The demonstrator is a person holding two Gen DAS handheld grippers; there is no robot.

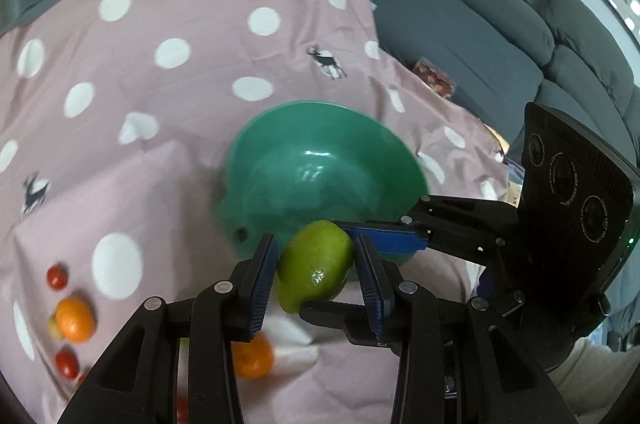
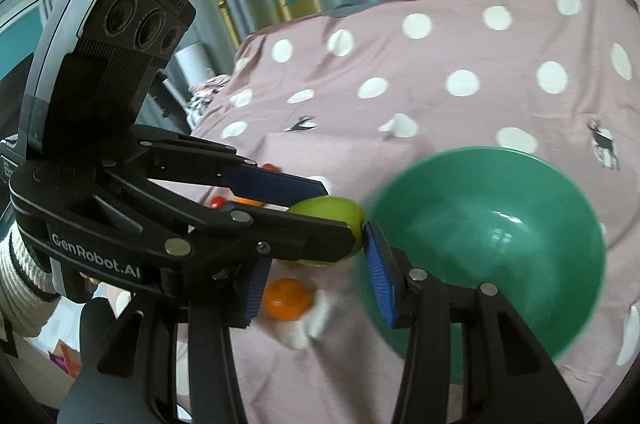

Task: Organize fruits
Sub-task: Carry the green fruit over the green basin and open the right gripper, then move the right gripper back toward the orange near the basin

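Note:
A green lime-like fruit point(image 1: 316, 268) hangs above the cloth, just in front of a green bowl point(image 1: 280, 159). My left gripper point(image 1: 316, 244) is shut on its sides with the blue pads point(image 1: 262, 284). My right gripper point(image 1: 324, 266) reaches in from the right and is shut on the same fruit from above and below. In the right wrist view the fruit point(image 2: 332, 214) sits between the left gripper's fingers point(image 2: 280, 185), against my right gripper's blue pad point(image 2: 378, 272). The bowl point(image 2: 540, 264) is close to its right and holds nothing I can see.
Two oranges point(image 1: 74, 320) point(image 1: 254, 358) and small red tomatoes point(image 1: 56, 276) lie on the pink polka-dot cloth point(image 1: 180, 103) at lower left. One orange point(image 2: 288, 298) lies below the held fruit. A grey sofa point(image 1: 480, 23) stands at the right. A white knit sleeve point(image 2: 16, 264) shows at the left.

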